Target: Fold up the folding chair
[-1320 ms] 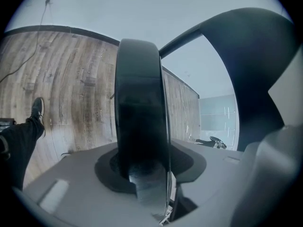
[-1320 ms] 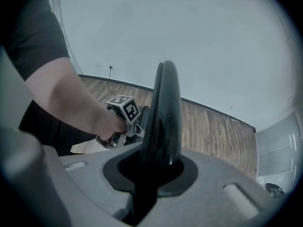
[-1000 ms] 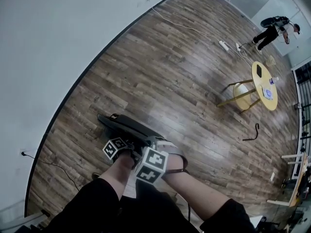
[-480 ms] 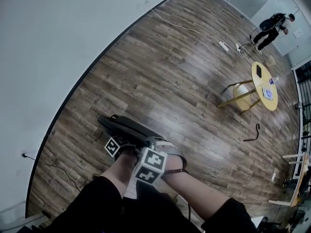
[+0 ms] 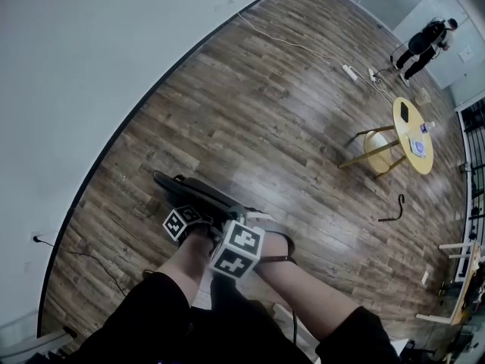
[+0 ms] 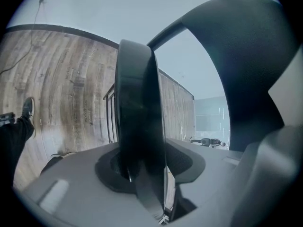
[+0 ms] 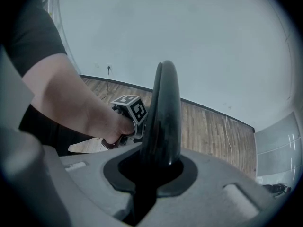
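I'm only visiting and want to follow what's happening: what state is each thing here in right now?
Folding chair: looks folded nearly flat, gripped by both tools.
Left tool: shut on the chair's thick black panel.
Right tool: shut on the chair's thin black edge.
Round table: upright, small items on top.
Stool: upright, partly under the table.
Power strip: lying flat on the floor.
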`<state>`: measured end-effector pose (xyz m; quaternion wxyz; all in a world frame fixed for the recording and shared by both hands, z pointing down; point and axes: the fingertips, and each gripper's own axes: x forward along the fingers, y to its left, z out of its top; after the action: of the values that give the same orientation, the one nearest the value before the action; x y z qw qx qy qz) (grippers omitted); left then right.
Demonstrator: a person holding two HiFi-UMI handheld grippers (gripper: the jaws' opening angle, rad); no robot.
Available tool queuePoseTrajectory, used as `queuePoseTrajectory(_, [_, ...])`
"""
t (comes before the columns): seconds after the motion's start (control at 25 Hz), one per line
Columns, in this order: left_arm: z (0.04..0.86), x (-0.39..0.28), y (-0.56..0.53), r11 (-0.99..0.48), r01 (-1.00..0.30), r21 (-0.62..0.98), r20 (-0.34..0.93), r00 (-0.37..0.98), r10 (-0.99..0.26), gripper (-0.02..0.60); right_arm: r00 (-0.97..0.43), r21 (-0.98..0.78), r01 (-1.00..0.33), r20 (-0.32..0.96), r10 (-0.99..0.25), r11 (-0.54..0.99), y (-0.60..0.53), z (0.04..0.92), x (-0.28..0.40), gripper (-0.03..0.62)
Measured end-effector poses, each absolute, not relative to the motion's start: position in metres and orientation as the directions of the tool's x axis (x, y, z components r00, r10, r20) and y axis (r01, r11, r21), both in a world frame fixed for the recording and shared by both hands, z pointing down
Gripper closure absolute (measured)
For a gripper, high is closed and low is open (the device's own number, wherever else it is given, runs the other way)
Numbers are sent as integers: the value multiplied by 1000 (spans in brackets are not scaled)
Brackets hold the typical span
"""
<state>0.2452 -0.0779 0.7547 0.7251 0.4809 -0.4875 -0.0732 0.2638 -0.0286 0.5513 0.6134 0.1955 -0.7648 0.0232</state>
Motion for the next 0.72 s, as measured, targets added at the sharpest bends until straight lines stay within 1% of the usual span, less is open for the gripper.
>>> queuePoseTrajectory(0.12, [748,247,-83,521,-346,780,622,513,-591,416,-174,199,-327,948,-266,924,-34,551,265,548])
queuePoseTrajectory(0.24, [746,250,-88,500,-357,789,613,519,-596,392,-181,192,-328,948,-261,925,-40,550,267,548])
queuePoseTrajectory(0.48, [743,256,-94,459,-359,812,582,548,-601,303,-197,166,-327,951,-239,930,-52,548,270,548])
queuePoseTrajectory(0.6, [742,258,-97,444,-368,817,576,550,-605,307,-203,156,-324,952,-230,933,-59,547,273,548])
queuePoseTrajectory(0.72, [736,260,-105,437,-335,835,551,537,-639,299,-214,149,-327,950,-226,933,-69,545,277,548])
